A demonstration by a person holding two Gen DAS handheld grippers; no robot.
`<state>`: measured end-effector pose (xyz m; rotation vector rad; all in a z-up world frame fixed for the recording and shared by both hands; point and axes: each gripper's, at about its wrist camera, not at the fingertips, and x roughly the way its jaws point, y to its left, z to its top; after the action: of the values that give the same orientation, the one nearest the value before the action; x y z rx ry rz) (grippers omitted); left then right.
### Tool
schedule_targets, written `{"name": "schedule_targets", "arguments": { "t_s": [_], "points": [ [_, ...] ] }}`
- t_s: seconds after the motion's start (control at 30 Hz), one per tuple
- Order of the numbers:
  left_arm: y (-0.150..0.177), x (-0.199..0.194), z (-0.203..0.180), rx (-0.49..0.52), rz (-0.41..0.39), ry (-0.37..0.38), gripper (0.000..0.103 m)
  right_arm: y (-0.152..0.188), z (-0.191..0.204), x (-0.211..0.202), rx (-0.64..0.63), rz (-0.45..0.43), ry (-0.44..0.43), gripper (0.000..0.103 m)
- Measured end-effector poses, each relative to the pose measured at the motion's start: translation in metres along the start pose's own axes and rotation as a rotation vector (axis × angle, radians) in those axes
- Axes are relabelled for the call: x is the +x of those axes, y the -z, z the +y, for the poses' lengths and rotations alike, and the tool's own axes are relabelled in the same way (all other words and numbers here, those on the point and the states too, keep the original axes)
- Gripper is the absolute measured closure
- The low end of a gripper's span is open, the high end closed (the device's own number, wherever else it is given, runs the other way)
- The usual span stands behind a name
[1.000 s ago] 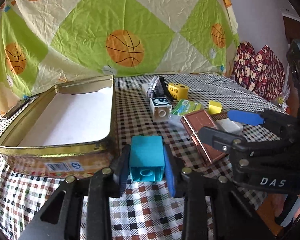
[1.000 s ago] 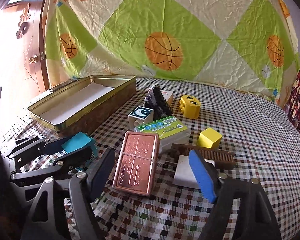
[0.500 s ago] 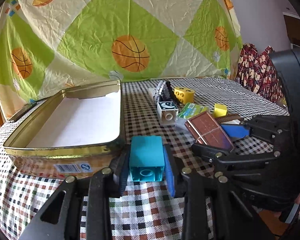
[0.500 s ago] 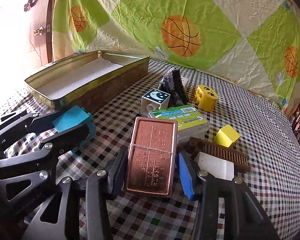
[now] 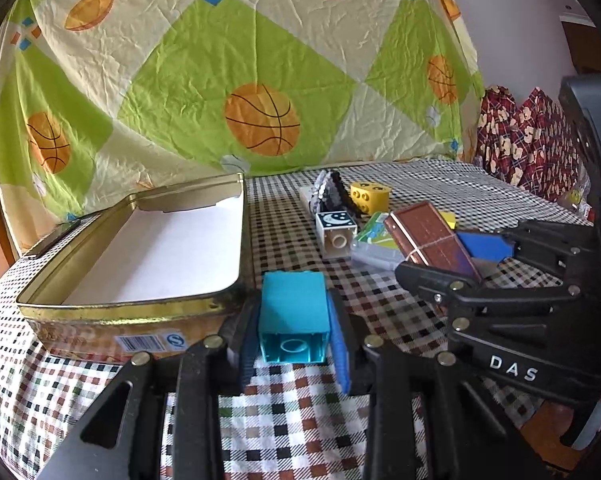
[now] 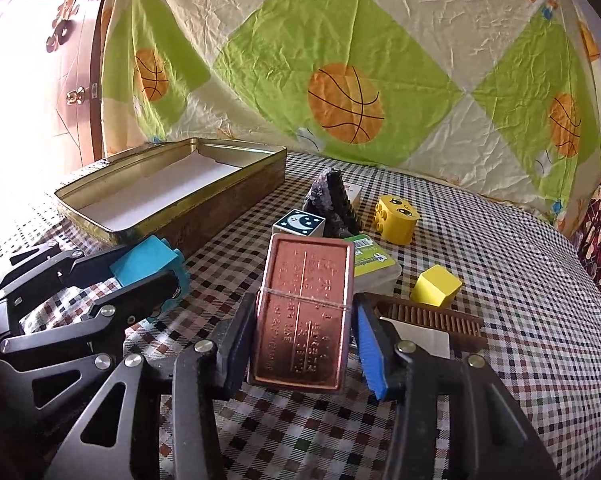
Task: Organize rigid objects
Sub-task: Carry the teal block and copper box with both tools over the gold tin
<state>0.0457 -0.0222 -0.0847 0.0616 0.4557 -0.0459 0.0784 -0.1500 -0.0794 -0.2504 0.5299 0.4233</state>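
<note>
Copper-coloured tin (image 6: 306, 312) is sitting clamped between the right gripper's (image 6: 304, 340) blue pads at lower centre, tilted up off the checked cloth (image 6: 520, 280). Left gripper (image 5: 294, 332) is pinching a teal block (image 5: 292, 316) at lower centre, just beside the open gold tin (image 5: 132, 308) at left.

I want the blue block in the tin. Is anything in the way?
Only the tin's own near wall, which the teal block must go over. The left tool grips the block right in front of that wall, and the tin's white floor looks bare in both views.
</note>
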Motion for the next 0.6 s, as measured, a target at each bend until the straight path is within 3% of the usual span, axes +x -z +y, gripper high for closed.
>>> {"name": "schedule_targets", "arguments": {
  "t_s": [0.6],
  "points": [
    [0.005,-0.009,-0.005,0.012,-0.061,-0.009,0.072,0.003,-0.001,-0.011,0.015,-0.084,0.007,0.053]
  ]
}}
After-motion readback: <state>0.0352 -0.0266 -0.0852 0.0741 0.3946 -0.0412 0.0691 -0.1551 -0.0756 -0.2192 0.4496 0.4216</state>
